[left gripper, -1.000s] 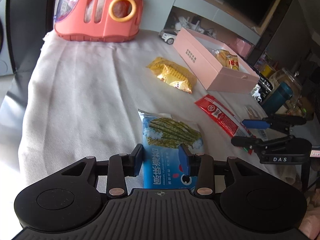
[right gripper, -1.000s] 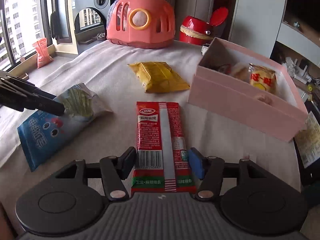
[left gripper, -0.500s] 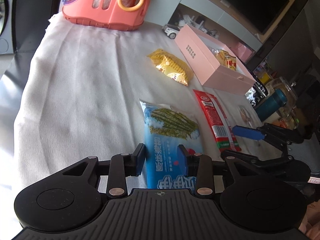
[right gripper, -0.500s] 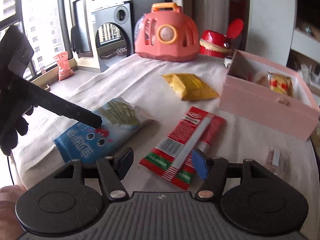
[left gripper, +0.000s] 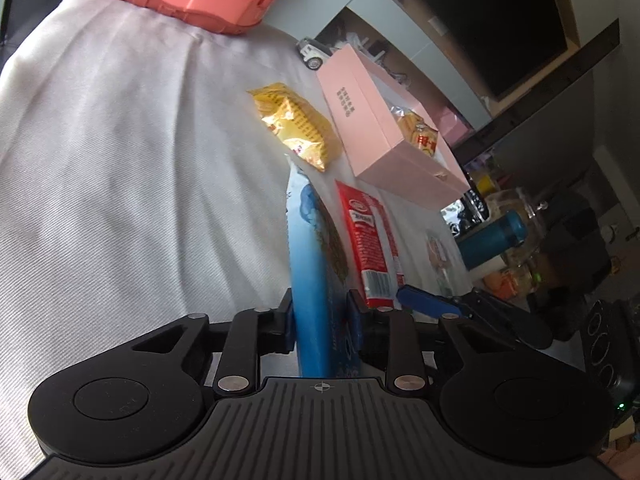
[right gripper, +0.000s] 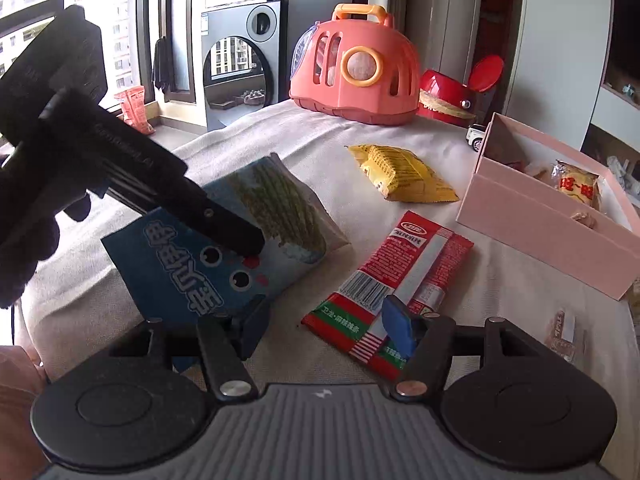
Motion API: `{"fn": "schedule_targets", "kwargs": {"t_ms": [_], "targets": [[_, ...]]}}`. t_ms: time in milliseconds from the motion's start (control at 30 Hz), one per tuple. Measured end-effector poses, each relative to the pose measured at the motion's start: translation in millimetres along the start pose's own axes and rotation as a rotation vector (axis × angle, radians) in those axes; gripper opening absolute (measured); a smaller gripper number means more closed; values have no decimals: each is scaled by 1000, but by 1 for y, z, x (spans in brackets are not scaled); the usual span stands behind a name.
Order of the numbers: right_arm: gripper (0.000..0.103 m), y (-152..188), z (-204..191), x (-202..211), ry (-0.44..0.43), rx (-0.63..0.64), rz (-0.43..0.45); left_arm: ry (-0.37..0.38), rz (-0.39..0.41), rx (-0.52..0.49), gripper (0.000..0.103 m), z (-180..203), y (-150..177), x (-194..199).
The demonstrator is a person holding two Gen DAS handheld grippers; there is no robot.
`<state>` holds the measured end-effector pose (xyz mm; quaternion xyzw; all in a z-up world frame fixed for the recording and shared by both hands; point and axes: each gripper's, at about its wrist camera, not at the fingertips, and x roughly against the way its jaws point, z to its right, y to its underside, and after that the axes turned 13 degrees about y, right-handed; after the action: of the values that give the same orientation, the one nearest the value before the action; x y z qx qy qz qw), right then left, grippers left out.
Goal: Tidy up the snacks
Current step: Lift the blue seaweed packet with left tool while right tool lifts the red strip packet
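Clamping the blue foil snack bag [left gripper: 316, 280], the left gripper [left gripper: 322, 322] has just been closing, its pads now pressing the tilted bag's sides. Right of it lies the flat red snack packet [right gripper: 394, 280], ahead of the right gripper [right gripper: 326, 330], whose jaws stand apart. Beyond sits the open pink cardboard box [right gripper: 552, 216].

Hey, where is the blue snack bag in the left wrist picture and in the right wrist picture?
Left wrist view: the blue snack bag stands edge-on at centre bottom, pinched in the left tongs.
Right wrist view: it sits left of centre, its near end raised, with one finger of the left tongs across its face.
Shared landmark: the red snack packet, which lies just right of the bag in both views.
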<state>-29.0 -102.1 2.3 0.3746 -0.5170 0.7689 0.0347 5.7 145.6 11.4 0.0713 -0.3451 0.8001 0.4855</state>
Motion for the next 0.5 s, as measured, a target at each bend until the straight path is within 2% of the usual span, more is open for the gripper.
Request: {"fn": "schedule_targets", "kwargs": {"t_ms": [100, 200, 300, 367, 433, 500], "targets": [[64, 1, 5, 0, 8, -17, -3, 2, -14, -41, 21, 10, 0, -4], [64, 3, 11, -1, 19, -46, -8, -68, -52, -139, 23, 23, 6, -14], [65, 5, 16, -1, 31, -74, -11, -90, -117, -188, 23, 33, 15, -28], [71, 7, 20, -2, 38, -91, -22, -122, -119, -238, 23, 41, 19, -32], [71, 10, 27, -4, 33, -120, -40, -144, -122, -256, 23, 45, 21, -34], [71, 13, 34, -5, 27, -151, -50, -141, -109, -228, 23, 42, 21, -32]]}}
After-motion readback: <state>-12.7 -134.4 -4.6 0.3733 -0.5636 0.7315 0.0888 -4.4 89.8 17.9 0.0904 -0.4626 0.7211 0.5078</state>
